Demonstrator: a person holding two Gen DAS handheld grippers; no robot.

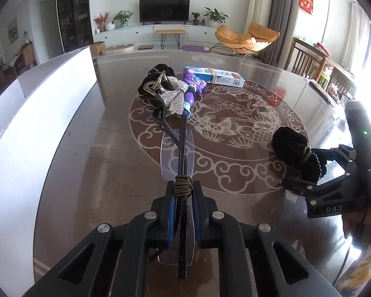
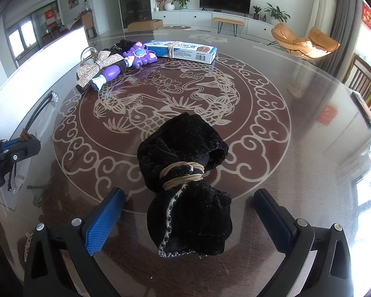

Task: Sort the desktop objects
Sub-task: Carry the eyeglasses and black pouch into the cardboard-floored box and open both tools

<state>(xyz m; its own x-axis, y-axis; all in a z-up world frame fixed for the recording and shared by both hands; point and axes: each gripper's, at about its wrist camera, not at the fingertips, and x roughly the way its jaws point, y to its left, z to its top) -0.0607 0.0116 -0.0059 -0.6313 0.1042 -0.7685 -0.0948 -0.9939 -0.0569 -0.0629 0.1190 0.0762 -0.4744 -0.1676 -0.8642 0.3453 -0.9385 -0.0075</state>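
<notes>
My left gripper (image 1: 183, 195) is shut on a folded pair of rimless glasses (image 1: 178, 153) bound with brown cord, held above the table; it also shows in the right wrist view (image 2: 22, 146). My right gripper (image 2: 185, 212) is open, its blue pads on either side of a black velvet bundle (image 2: 185, 173) tied with tan string that lies on the table. In the left wrist view the bundle (image 1: 291, 148) sits between the right gripper's fingers (image 1: 306, 173). A purple toy wand (image 2: 133, 59), a rhinestone bow (image 2: 96, 66) and a blue box (image 2: 183, 50) lie at the far side.
A white box wall (image 1: 37, 113) stands along the left of the glass table (image 2: 296, 123). A clear plastic ring (image 2: 87, 54) and a black cloth (image 1: 153, 76) lie by the bow. Chairs (image 2: 363, 81) stand at the right edge.
</notes>
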